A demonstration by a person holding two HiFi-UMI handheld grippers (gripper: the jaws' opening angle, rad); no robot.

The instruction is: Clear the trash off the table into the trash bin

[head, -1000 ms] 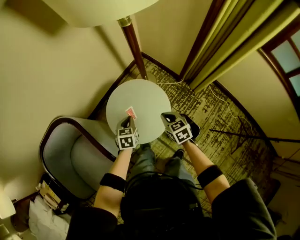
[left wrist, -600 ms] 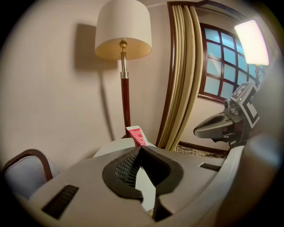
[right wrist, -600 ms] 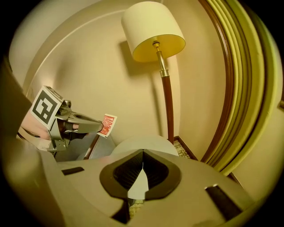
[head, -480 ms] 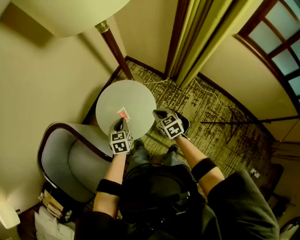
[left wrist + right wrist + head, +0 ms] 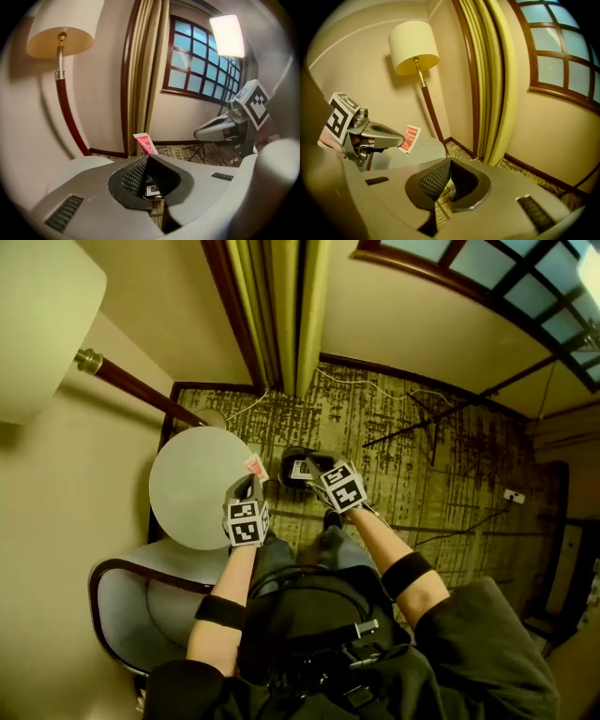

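Note:
A small red packet sticks out of the tips of my left gripper, which is shut on it just past the right edge of the round grey table. The left gripper view shows the packet upright above the closed jaws of my left gripper. A dark trash bin stands on the carpet right of the table, with a white-labelled item inside. My right gripper hovers over the bin, shut and empty. The right gripper view shows its closed jaws and the packet off to the left.
A floor lamp with a dark red pole stands behind the table, and an armchair sits near me at the left. Yellow curtains hang at the back. Cables and thin tripod legs lie on the patterned carpet.
Both grippers have swung right, from over the table toward the bin on the floor. The left one carries the red packet with it. The head view has turned the same way.

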